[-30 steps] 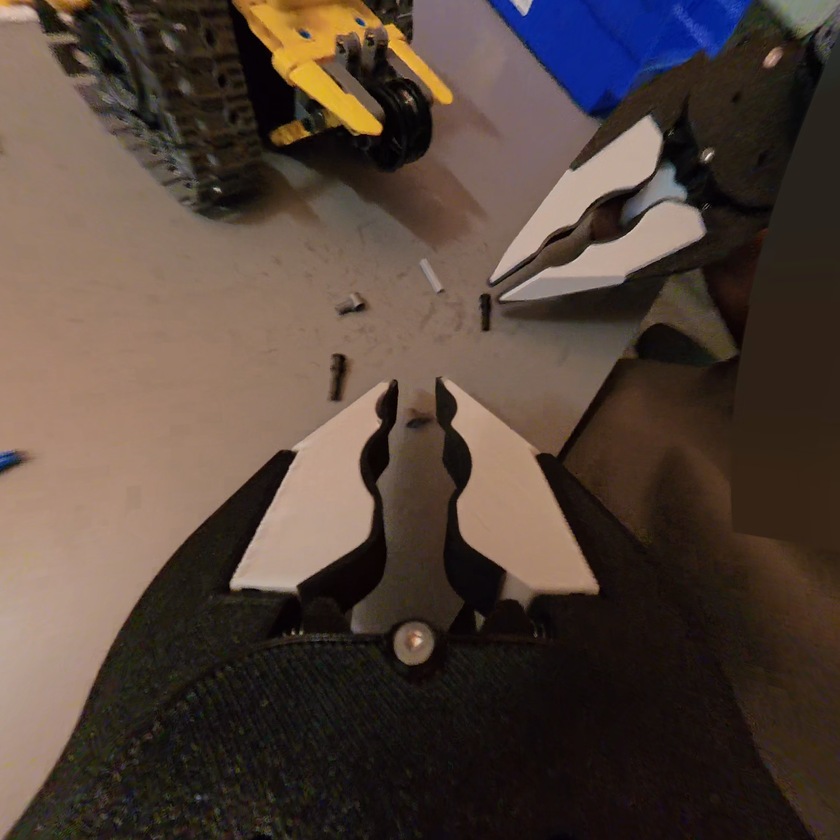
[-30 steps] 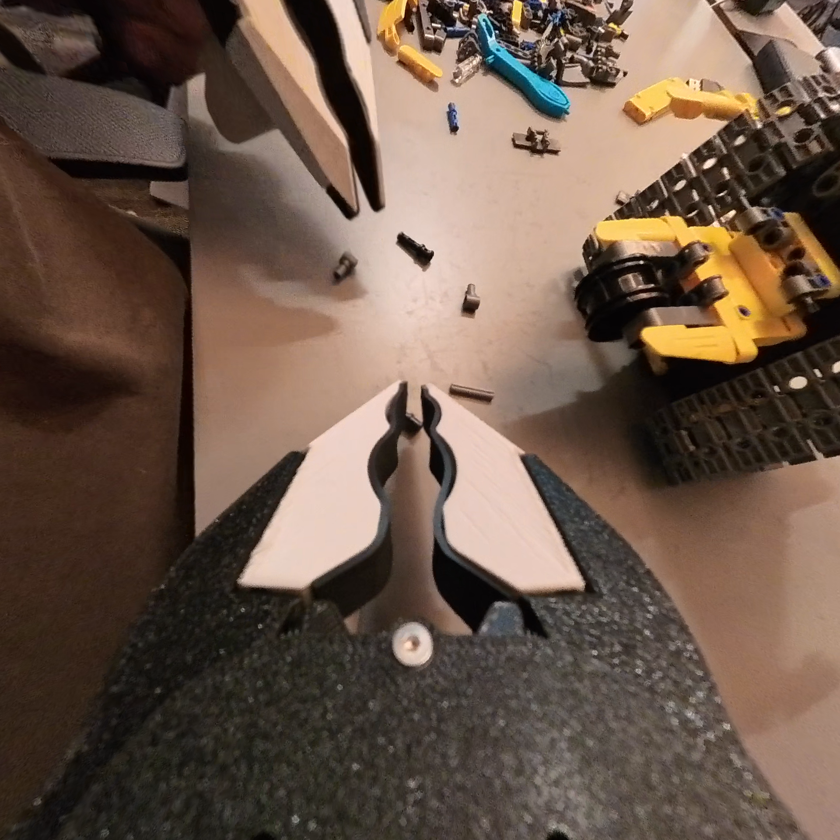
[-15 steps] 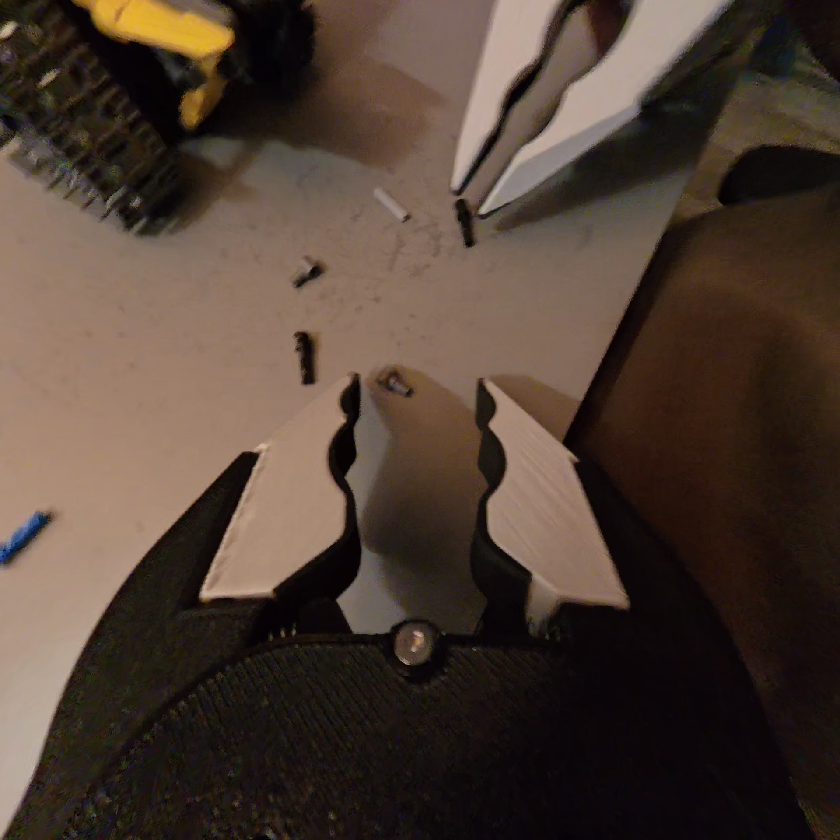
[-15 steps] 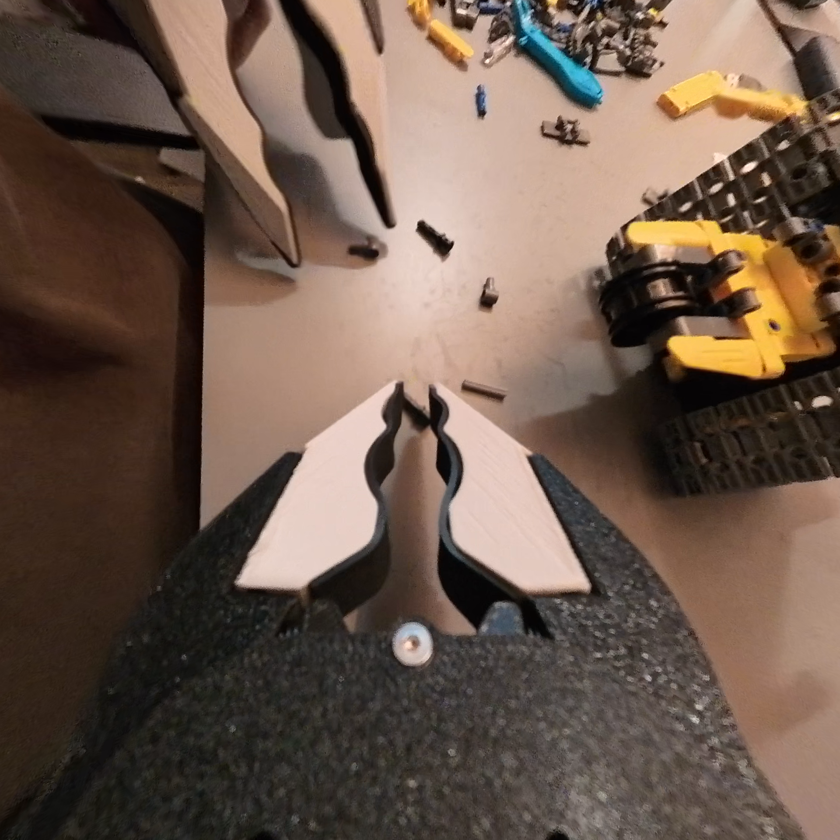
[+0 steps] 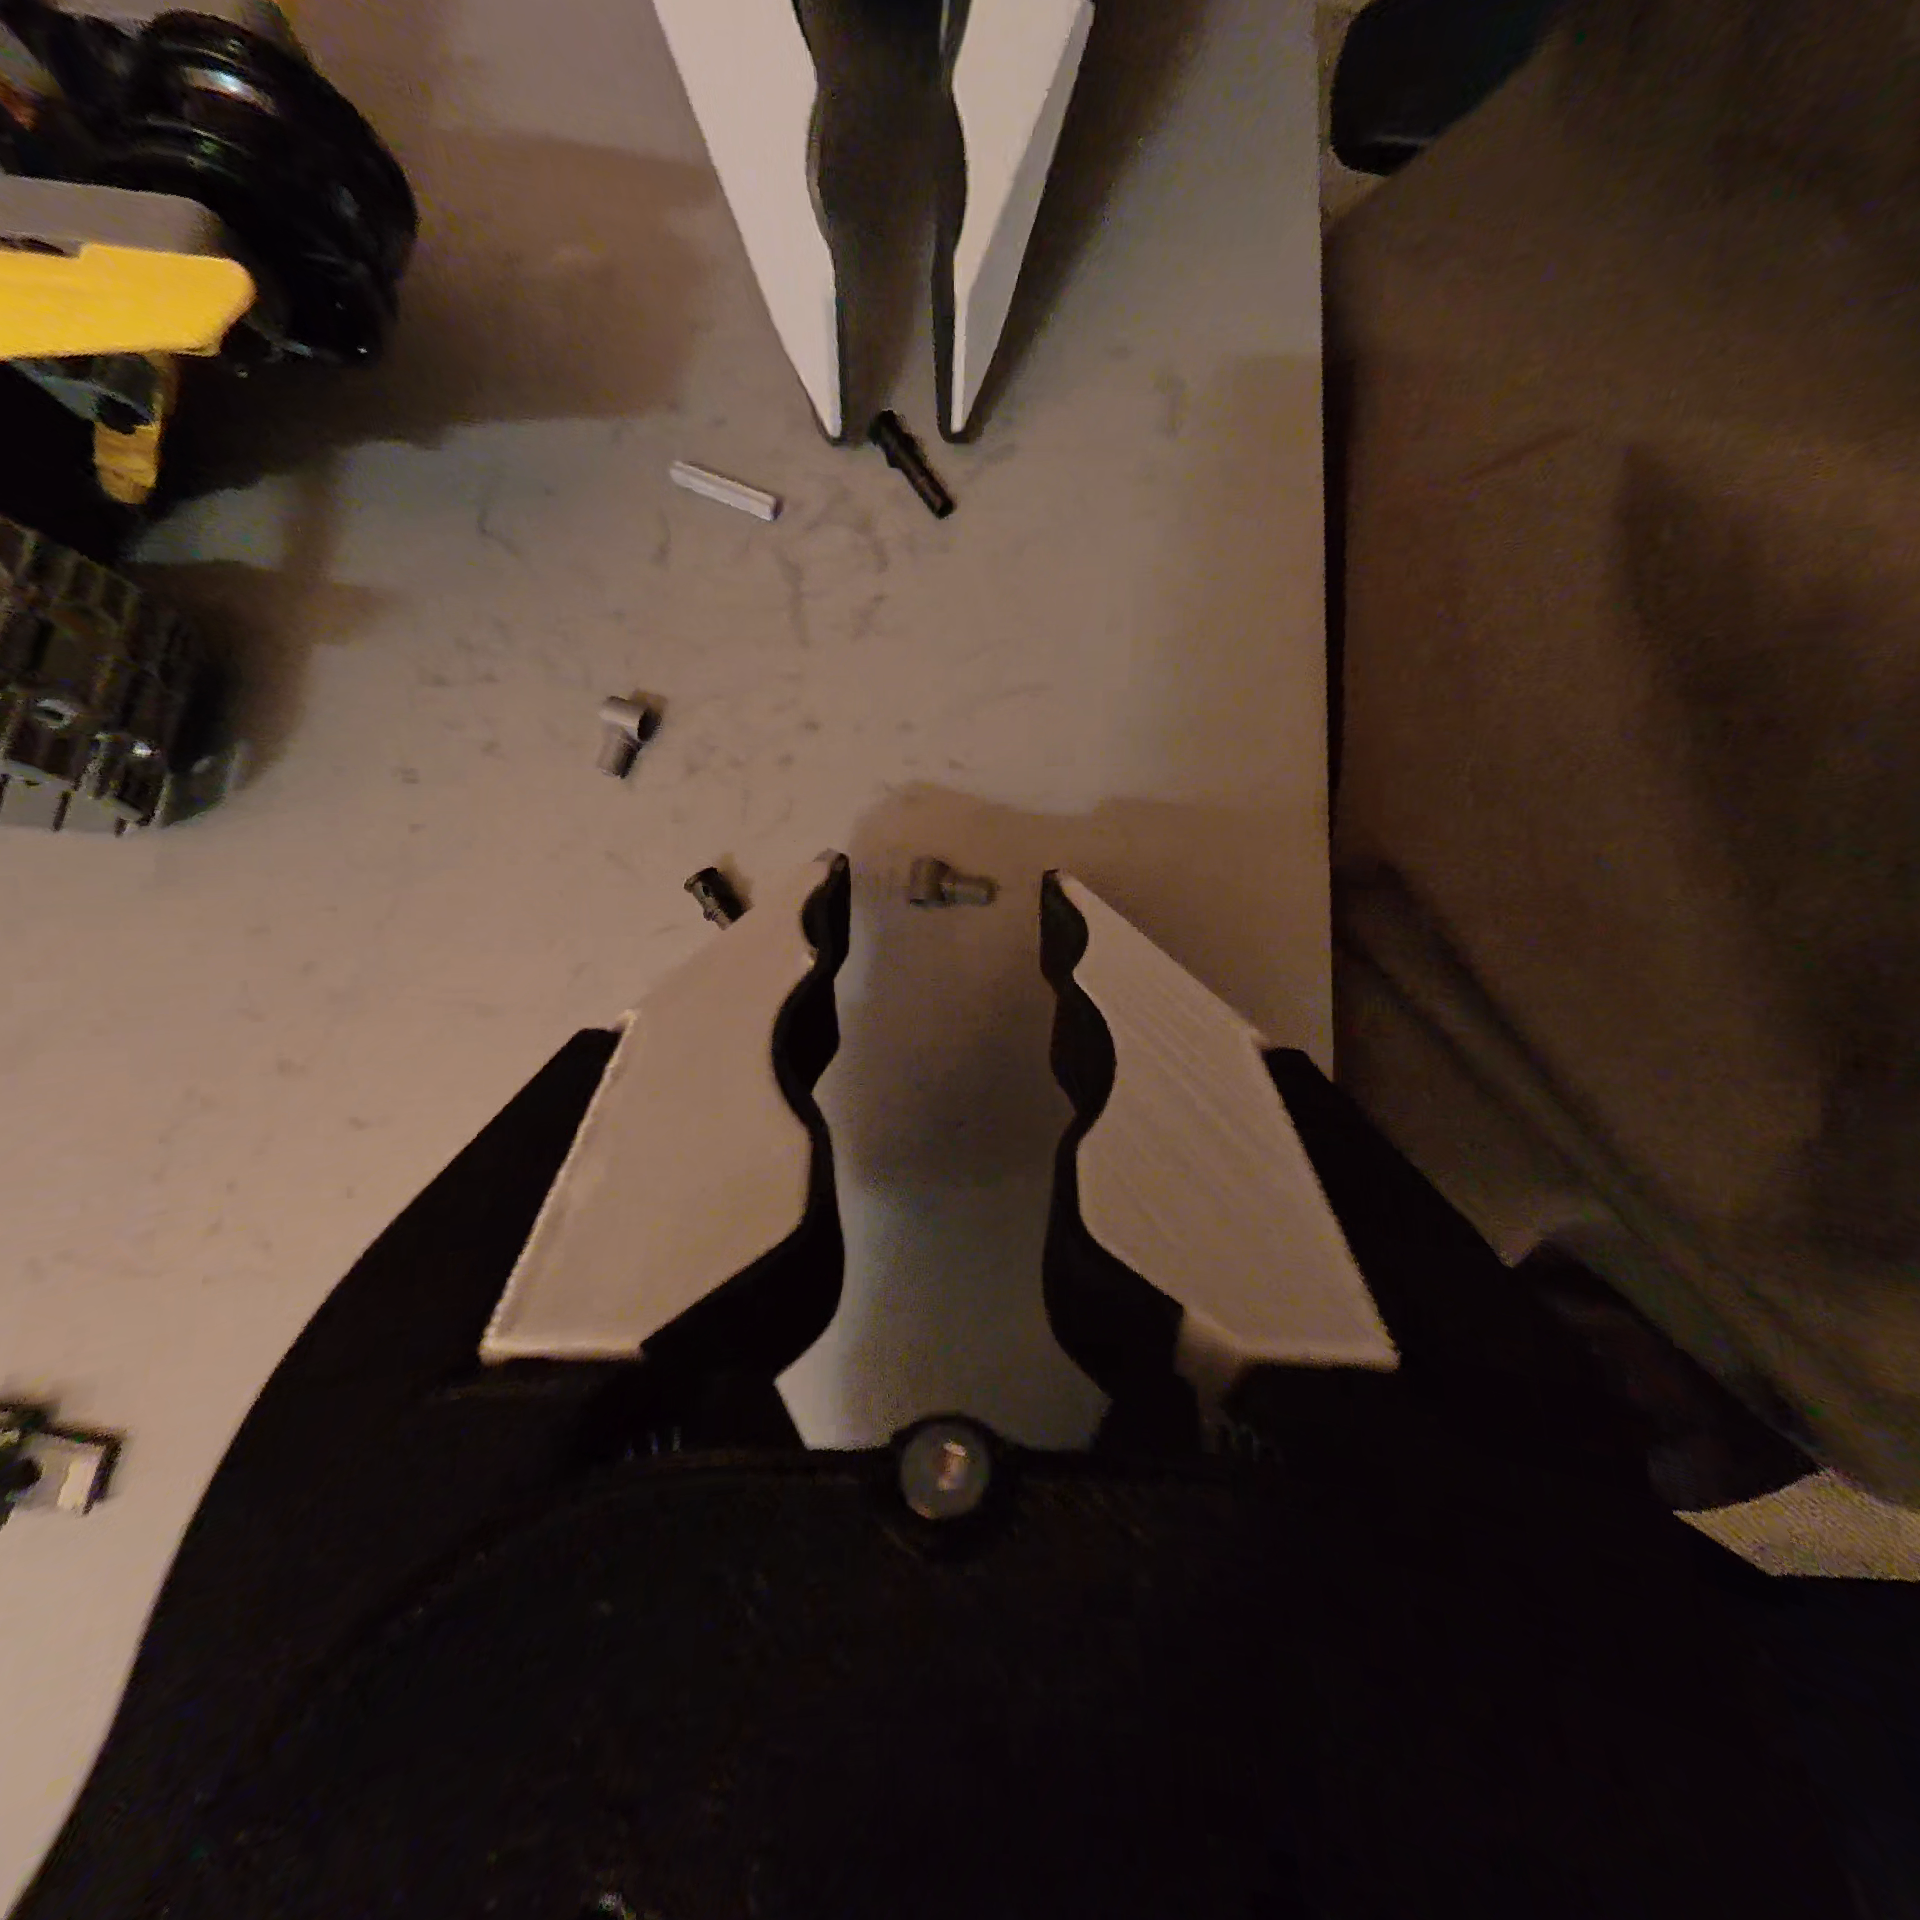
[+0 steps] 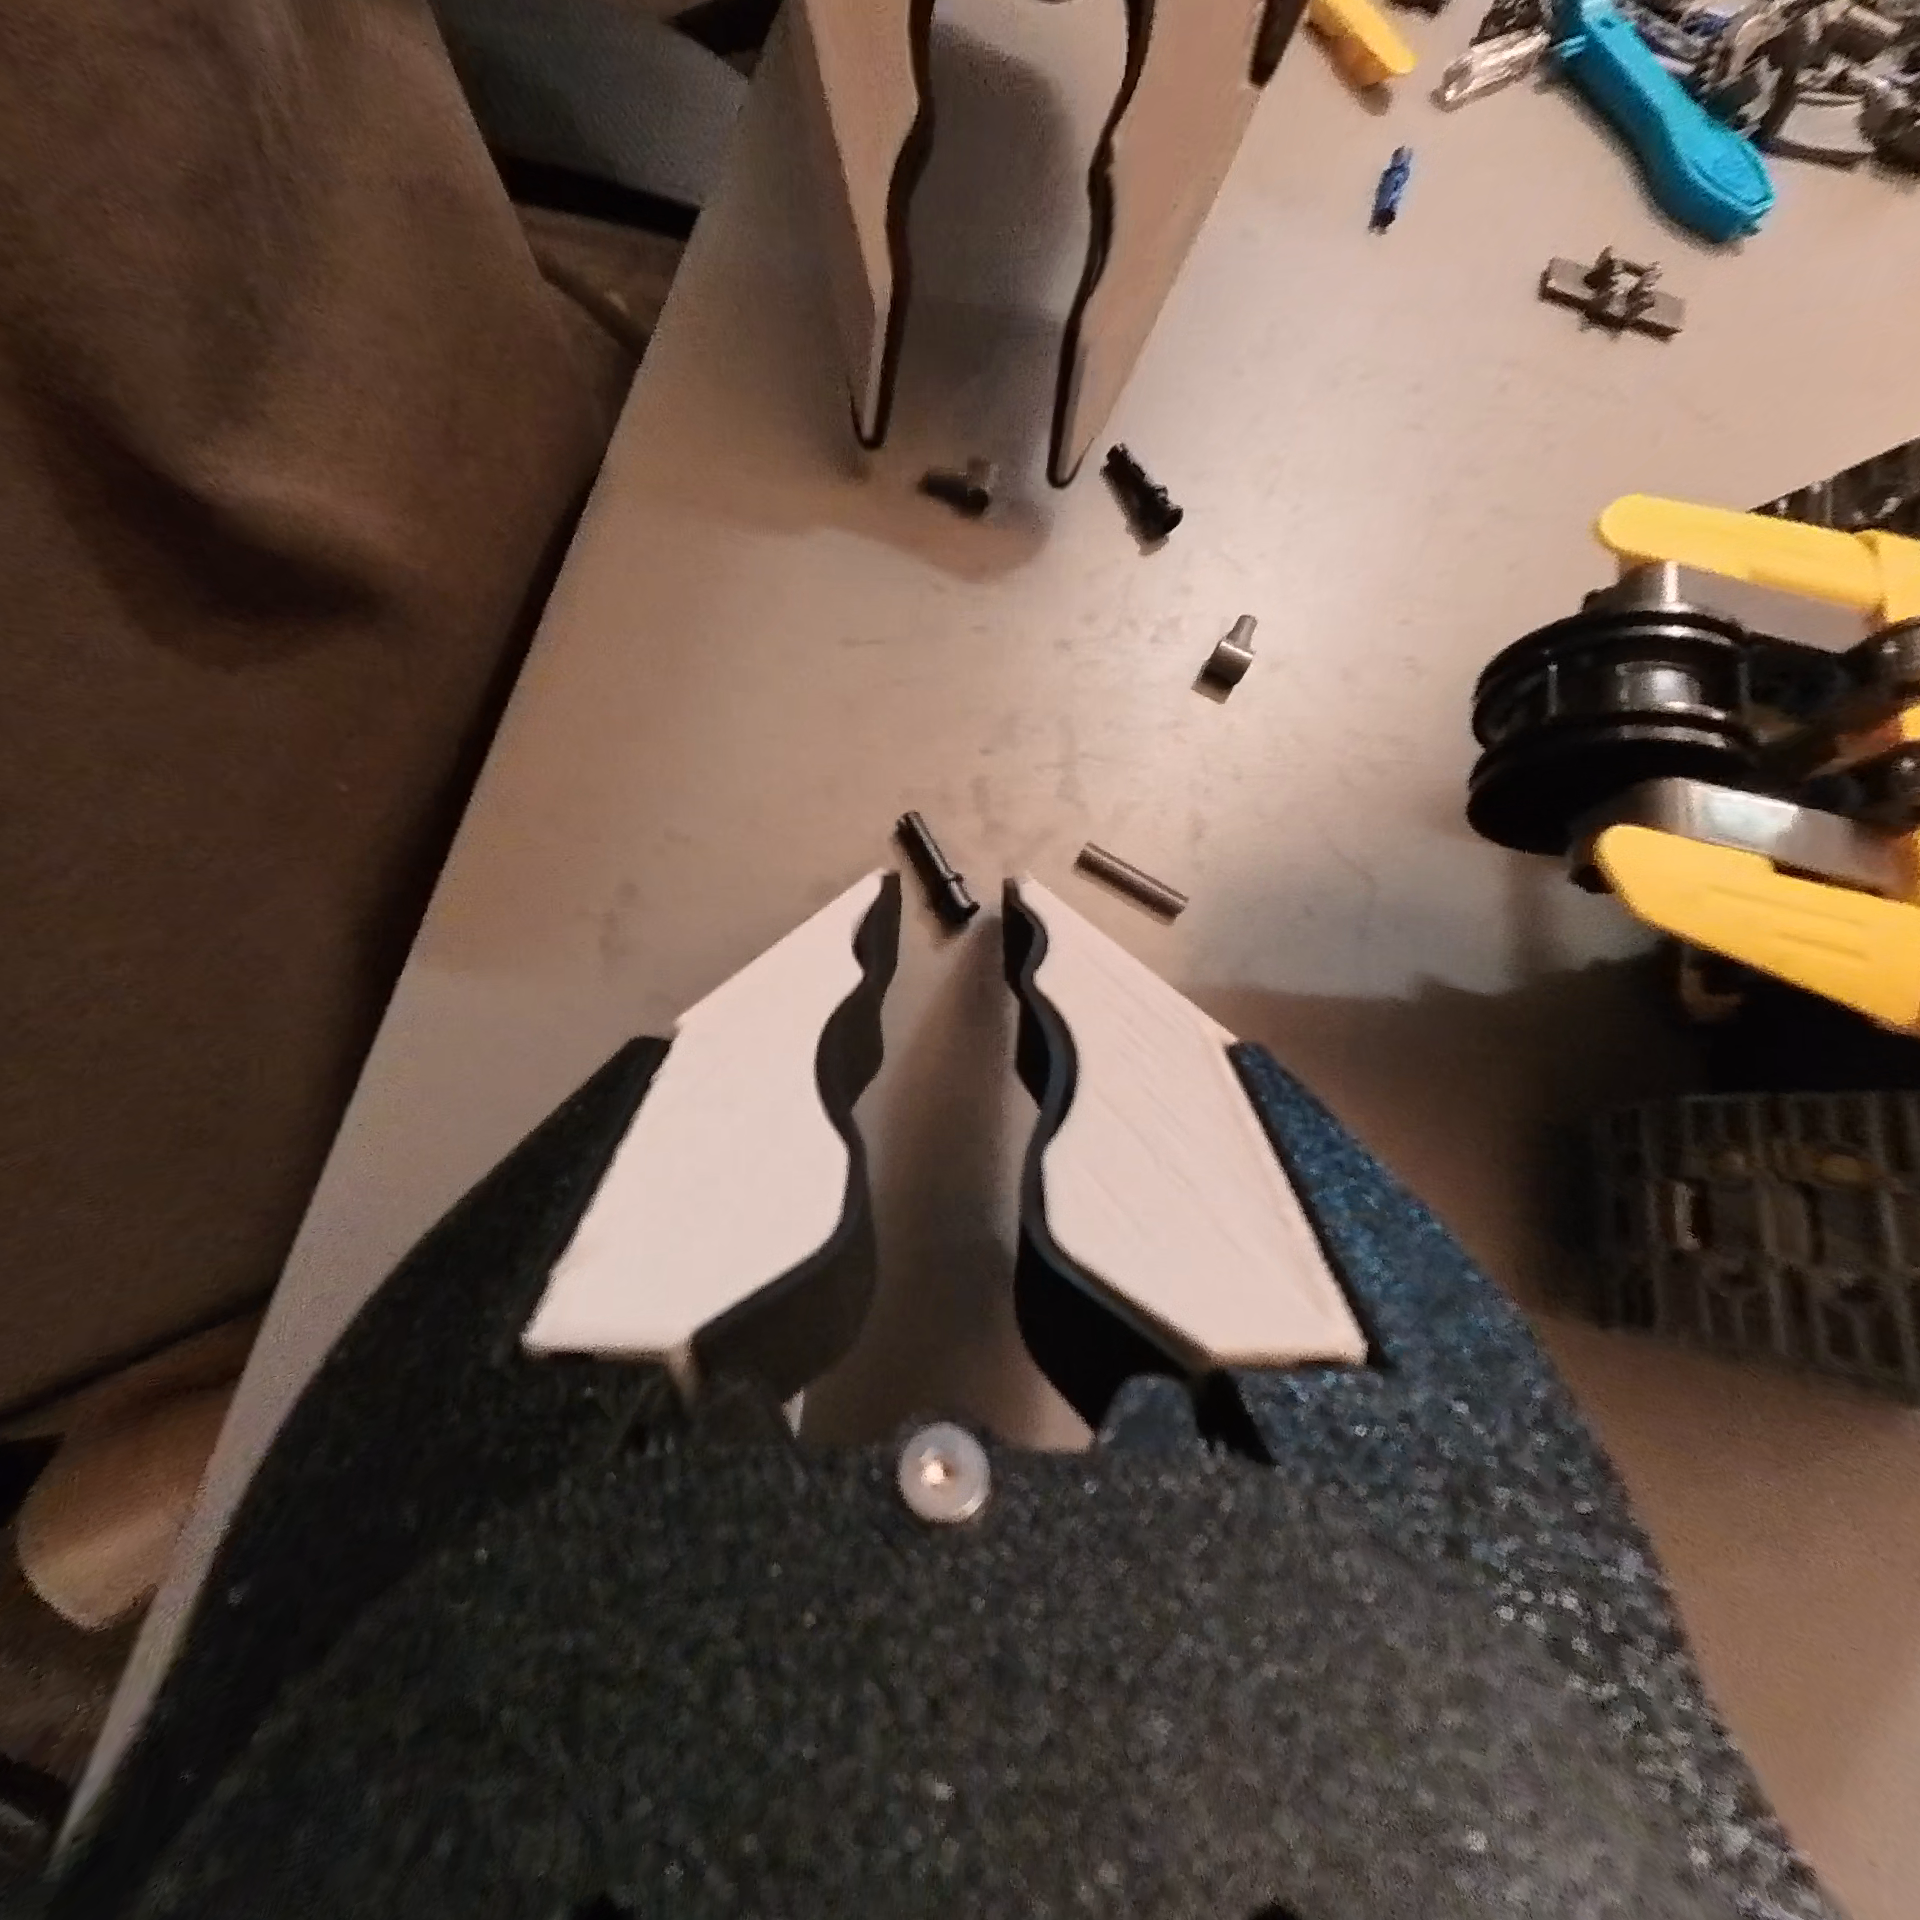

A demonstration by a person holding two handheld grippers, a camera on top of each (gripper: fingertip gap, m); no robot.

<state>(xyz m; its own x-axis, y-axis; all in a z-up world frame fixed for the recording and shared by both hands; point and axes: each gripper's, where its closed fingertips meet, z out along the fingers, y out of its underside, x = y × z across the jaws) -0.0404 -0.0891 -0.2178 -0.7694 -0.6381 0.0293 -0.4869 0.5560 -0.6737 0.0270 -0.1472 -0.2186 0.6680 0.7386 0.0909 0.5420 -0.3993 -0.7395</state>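
My left gripper (image 5: 945, 878) is open, low over the grey table (image 5: 312, 1039). A small grey pin (image 5: 951, 883) lies on the table between its fingertips. A short black pin (image 5: 715, 894) lies just outside its left finger. My right gripper (image 6: 951, 888) is narrowly open, and a long black pin (image 6: 935, 868) lies on the table between its tips, not clamped. The two grippers face each other: the right gripper (image 5: 899, 426) shows at the top of the left wrist view, and the left gripper (image 6: 966, 468) shows at the top of the right wrist view.
A grey connector (image 5: 627, 732) and a light grey axle (image 5: 724, 490) lie between the grippers. A yellow and black tracked model (image 6: 1714, 748) stands beside them. Loose parts, a teal piece (image 6: 1652, 114) among them, lie farther off. The table edge borders brown fabric (image 6: 260, 520). About 5 cm separates my left fingertips from the grey connector (image 5: 627, 732).
My left gripper has opened wider and moved so the small grey pin sits between its tips. My right gripper has parted slightly around the black pin. The grippers have swung to face each other.
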